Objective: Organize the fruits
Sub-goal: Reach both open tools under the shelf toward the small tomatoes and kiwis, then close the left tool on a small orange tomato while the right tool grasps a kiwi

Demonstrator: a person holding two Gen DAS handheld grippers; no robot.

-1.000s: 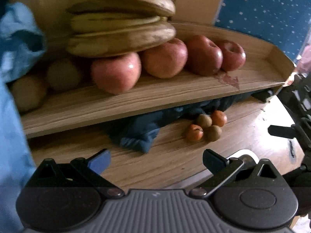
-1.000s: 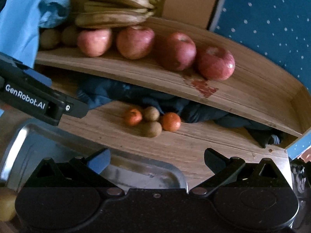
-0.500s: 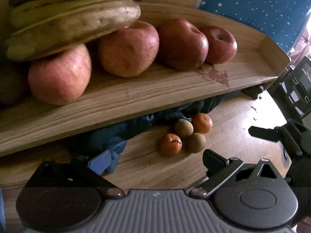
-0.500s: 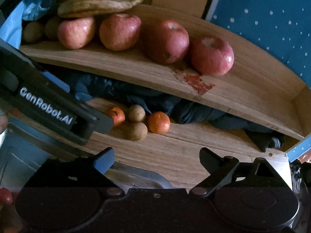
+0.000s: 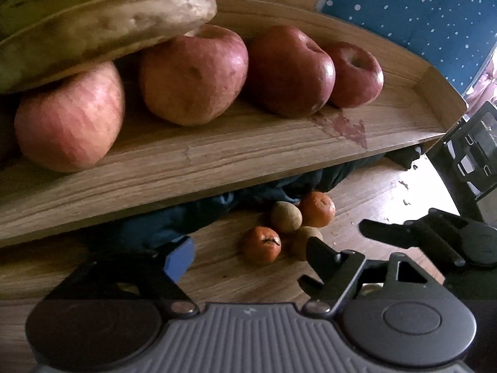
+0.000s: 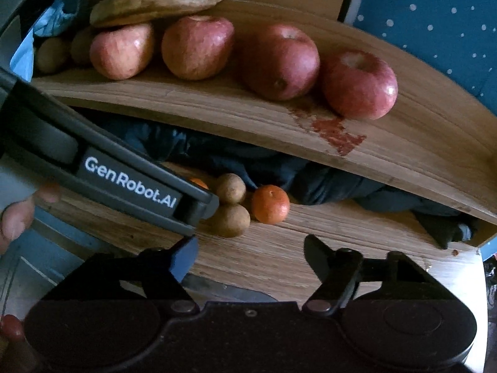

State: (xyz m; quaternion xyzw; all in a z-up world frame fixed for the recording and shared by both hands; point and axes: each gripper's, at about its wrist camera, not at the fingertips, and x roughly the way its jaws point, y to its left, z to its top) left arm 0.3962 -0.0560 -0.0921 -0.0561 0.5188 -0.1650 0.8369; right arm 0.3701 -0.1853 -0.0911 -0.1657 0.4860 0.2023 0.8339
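Note:
Two mandarins and two brown round fruits lie together on the wooden table under the tray's front edge. In the left wrist view the near mandarin (image 5: 262,245) lies just ahead of my left gripper (image 5: 248,252), in line with the gap; the jaws are closing and no pad touches it. A brown fruit (image 5: 306,238) is half hidden behind the right finger. My right gripper (image 6: 248,252) hovers short of a brown fruit (image 6: 231,220) and the other mandarin (image 6: 270,204), jaws closing on nothing. The left gripper's body (image 6: 124,180) covers most of the near mandarin there.
A wooden tray (image 5: 217,161) holds several red apples (image 5: 192,74) with bananas (image 5: 102,31) stacked on them. Dark blue cloth (image 6: 248,158) is bunched under the tray. A metal tray's rim (image 6: 223,289) lies near the right gripper. A hand (image 6: 15,217) is at the left edge.
Both grippers have come down and closer to the small fruits on the table, and both pairs of jaws have narrowed. The left gripper's body now hides one mandarin in the right wrist view.

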